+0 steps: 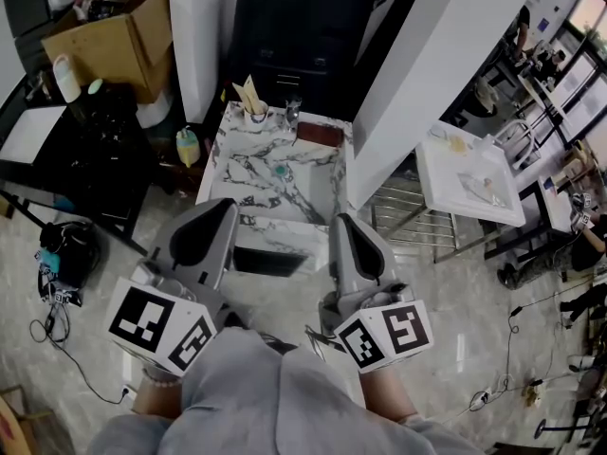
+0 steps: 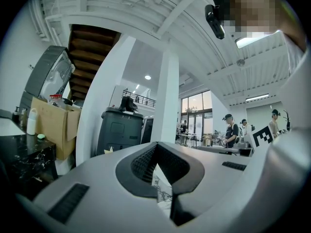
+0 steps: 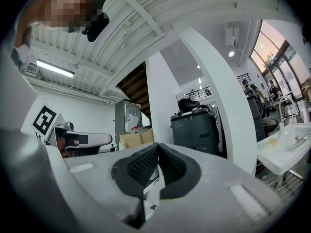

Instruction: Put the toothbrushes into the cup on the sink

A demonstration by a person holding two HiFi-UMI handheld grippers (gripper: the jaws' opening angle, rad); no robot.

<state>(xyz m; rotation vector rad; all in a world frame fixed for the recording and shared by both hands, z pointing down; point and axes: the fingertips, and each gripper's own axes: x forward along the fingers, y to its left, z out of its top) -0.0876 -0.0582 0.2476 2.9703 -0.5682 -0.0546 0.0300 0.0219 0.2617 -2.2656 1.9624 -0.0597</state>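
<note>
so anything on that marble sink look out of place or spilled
Nothing stands out: the white-and-grey marble sink looks tidy, the white cup at its back rim stands upright, and nothing looks spilled.

Cardboard box (image 1: pixel 112 34), dark cabinet (image 1: pixel 305 28), white table (image 1: pixel 471 186)

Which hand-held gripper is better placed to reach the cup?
Left, likely: the left hand-held gripper is nearer the cup, back left on the sink; the right hand-held gripper is farther across. Both shut.
</note>
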